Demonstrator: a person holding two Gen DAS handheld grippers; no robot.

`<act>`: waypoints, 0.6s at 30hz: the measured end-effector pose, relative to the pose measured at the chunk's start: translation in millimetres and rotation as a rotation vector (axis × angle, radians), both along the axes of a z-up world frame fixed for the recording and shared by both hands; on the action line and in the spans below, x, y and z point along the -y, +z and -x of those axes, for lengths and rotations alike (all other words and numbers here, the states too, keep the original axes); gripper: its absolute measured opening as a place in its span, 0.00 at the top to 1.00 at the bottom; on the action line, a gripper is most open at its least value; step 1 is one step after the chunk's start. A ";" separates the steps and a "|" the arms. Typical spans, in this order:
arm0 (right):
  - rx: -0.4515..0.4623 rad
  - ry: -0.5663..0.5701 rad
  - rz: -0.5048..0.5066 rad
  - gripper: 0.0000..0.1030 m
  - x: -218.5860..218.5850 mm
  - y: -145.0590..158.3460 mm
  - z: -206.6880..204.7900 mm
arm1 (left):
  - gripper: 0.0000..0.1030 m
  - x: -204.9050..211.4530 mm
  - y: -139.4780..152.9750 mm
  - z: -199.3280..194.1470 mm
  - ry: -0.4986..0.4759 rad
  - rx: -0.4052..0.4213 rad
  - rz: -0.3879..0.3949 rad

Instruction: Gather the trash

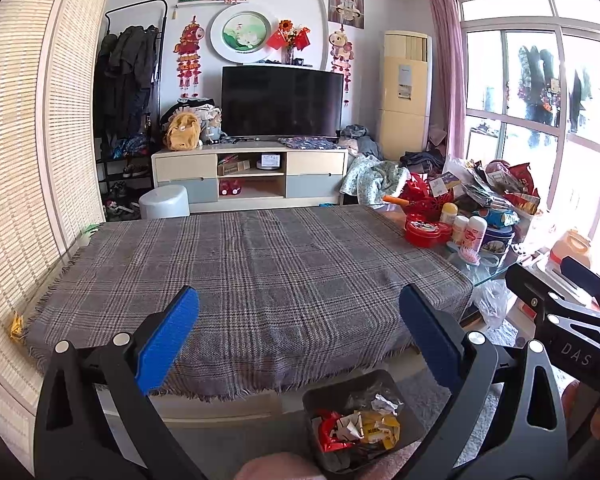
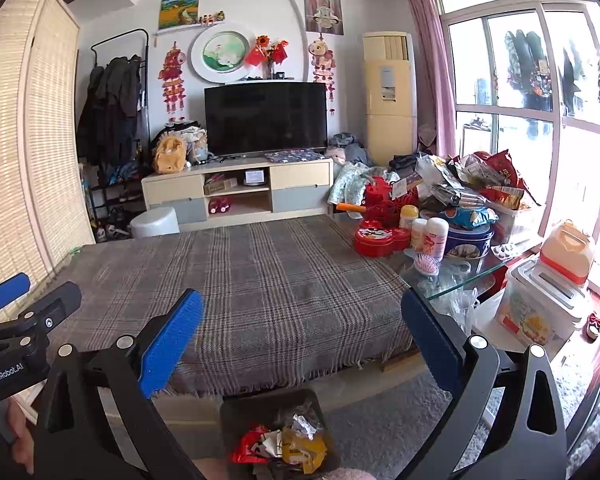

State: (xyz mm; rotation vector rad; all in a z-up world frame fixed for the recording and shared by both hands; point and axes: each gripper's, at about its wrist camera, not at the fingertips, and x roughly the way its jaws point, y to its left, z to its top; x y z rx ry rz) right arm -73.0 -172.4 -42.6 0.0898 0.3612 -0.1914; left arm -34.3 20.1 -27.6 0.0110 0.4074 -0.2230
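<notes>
Nearest to me, low in the frame of both views, sits the bin (image 1: 356, 420), a dark open tub on the floor just in front of the table edge, and it already holds a loose heap of wrappers (image 1: 358, 426): red foil, a yellow packet, some crumpled silvery paper. My left gripper (image 1: 298, 338) hangs above the table's near edge with its blue pads spread wide and nothing between them; my right gripper (image 2: 302, 342) is the same, wide apart and empty. I judge the trash will be feather-light, crinkly and slick, so it will slide under a flat push and spring back once released; I'd pinch a crumpled ridge or a folded corner, not a smooth face, and squeeze fully since nothing here can break. Beyond the pads, the plaid cloth (image 1: 252, 272) covers the table across the middle of the frame, soft and fringed, and I see no scrap lying on it, so I reckon the collecting is largely done. At centre right of the frame, on the bare glass end of the table, stand a red tin (image 2: 380, 240), white bottles (image 2: 430, 238), a pink hairbrush (image 2: 426, 266) and a pile of snack bags (image 2: 476, 184); whether any of those bags are empty I cannot tell. Farthest off, upper centre, the television (image 1: 282, 102) stands on its cabinet against the wall.
</notes>
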 end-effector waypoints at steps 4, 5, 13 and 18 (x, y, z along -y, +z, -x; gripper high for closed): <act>0.002 0.003 0.003 0.03 -0.7 0.7 0.1 | 0.08 -0.1 0.2 0.2 0.003 0.001 0.000; 0.003 0.005 0.004 0.03 -0.9 1.2 0.2 | 0.08 -1.0 0.5 0.2 0.005 0.002 0.000; 0.000 0.014 0.005 0.03 -1.6 3.1 -2.4 | 0.08 -1.4 0.9 -0.1 0.004 0.001 0.000; -0.001 0.014 0.008 0.03 -2.6 4.2 -4.8 | 0.08 -2.4 0.9 -0.2 0.004 0.001 0.002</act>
